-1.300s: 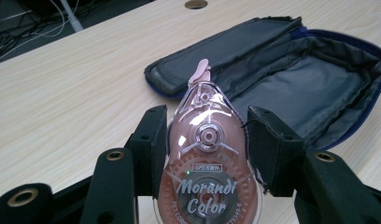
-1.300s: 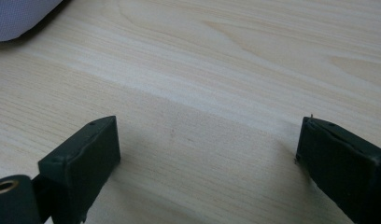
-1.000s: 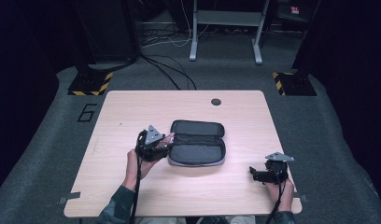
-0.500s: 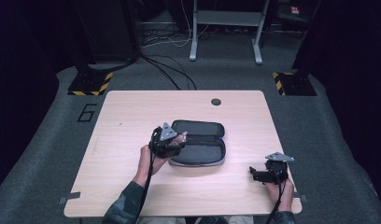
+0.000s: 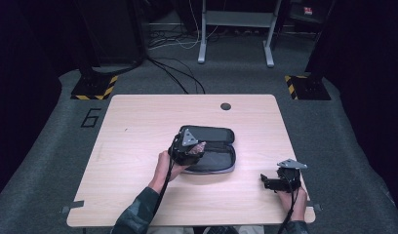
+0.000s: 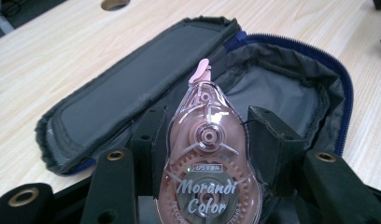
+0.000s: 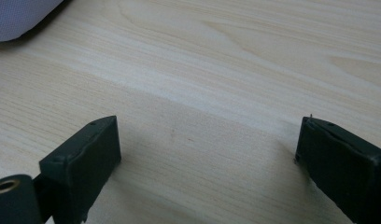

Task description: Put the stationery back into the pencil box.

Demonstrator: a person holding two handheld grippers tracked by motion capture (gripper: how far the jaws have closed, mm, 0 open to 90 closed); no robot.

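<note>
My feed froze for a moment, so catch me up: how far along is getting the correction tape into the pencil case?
Done: the pencil case lies unzipped and open on the table, and the correction tape is picked up. In hand: the left gripper is shut on the tape, nose pointing over the open case. Left: lowering it in, releasing, and probably zipping up. The right gripper rests open on the table, empty.

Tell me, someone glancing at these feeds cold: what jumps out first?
Most striking is the pink see-through correction tape dispenser marked "Morandi Color", clamped in the left gripper right above the unzipped dark pencil case, which lies open mid-table. The right gripper rests near the table's front right corner, jaws wide apart over bare wood.
</note>
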